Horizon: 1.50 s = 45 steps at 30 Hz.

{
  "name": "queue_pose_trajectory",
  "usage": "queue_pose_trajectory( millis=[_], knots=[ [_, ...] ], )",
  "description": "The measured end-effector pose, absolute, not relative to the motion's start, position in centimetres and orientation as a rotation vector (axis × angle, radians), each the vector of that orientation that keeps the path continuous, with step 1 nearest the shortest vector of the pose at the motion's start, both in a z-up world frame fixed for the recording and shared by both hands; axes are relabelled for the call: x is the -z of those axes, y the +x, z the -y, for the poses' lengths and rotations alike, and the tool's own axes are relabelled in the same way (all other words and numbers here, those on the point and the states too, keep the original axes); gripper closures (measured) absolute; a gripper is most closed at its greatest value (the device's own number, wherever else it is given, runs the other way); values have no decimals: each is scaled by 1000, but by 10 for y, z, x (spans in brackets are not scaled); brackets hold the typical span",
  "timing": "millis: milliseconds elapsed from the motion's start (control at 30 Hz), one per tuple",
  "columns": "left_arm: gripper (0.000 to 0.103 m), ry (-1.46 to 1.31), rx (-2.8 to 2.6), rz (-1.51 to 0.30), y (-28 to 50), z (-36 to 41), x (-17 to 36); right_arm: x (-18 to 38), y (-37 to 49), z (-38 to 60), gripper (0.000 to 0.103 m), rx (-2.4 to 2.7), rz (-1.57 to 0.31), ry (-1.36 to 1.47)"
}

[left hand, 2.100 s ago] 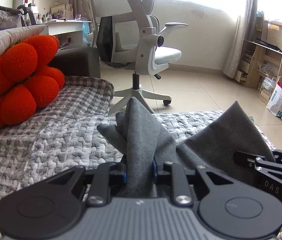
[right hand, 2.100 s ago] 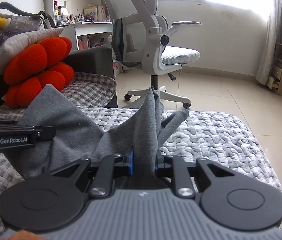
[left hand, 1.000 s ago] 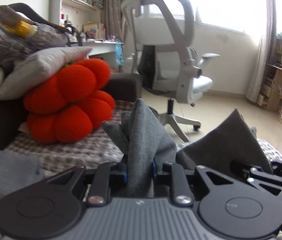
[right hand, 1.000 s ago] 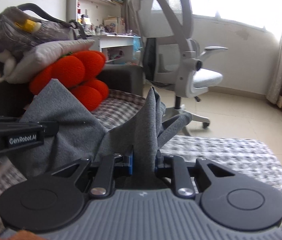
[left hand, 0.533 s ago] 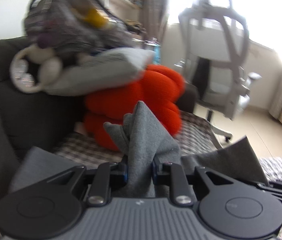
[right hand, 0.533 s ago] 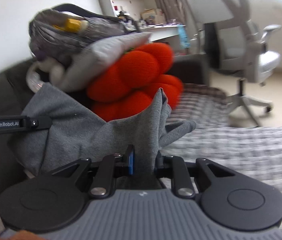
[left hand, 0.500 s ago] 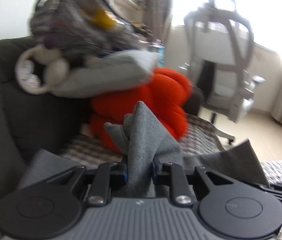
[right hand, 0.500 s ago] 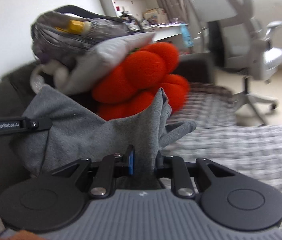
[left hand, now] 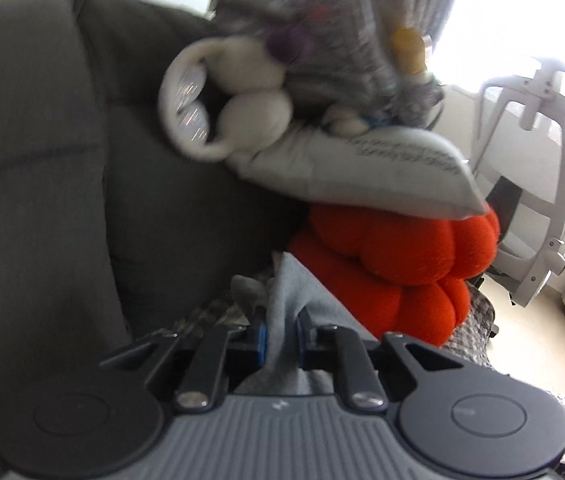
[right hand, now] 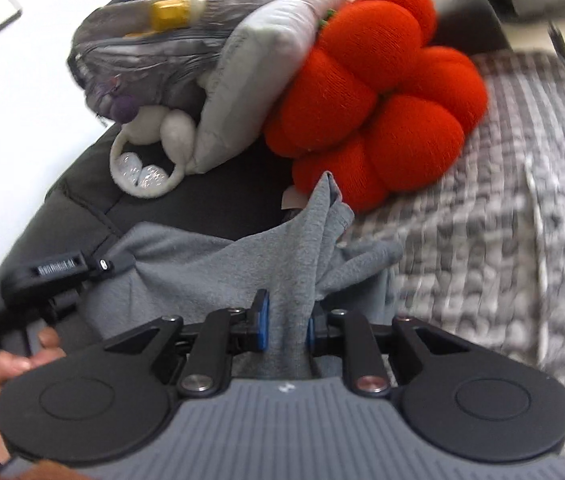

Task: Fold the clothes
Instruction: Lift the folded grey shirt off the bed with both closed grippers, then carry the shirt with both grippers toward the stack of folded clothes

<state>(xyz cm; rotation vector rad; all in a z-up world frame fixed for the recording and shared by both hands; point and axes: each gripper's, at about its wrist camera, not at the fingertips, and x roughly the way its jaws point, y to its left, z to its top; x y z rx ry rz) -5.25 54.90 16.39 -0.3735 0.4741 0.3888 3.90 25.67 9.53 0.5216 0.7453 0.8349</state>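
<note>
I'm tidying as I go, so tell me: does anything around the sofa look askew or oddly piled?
Yes. A grey pillow lies tilted across the orange cushion, with a grey bag and a white plush toy heaped on it against the sofa back. The grey garment hangs bunched between both tools, not yet folded.

Two grippers, left gripper [left hand: 280,334] and right gripper [right hand: 284,322]; one grey garment [right hand: 218,268]; one orange cushion [right hand: 378,92]; one pale pillow [left hand: 366,168]; one office chair [left hand: 538,184]; one sofa [left hand: 42,160].
</note>
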Motion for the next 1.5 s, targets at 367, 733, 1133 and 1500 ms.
queue_pose_trajectory(
  millis=[367,733,1133,1500],
  knots=[
    [89,-422,-361,-471,-48,-565,-131,-76,42,-247,82,-848,-733,635],
    [84,-453,-378,-473,-55,-574,-115,-63,42,-246,80,-830,-754,608],
    [43,-370,-523,-481,-87,-565,-131,-89,24,-221,61,-708,-566,424],
    [30,-178,-376,-524,-35,-505,-128,-93,31,-295,48,-930,-518,208]
  ],
)
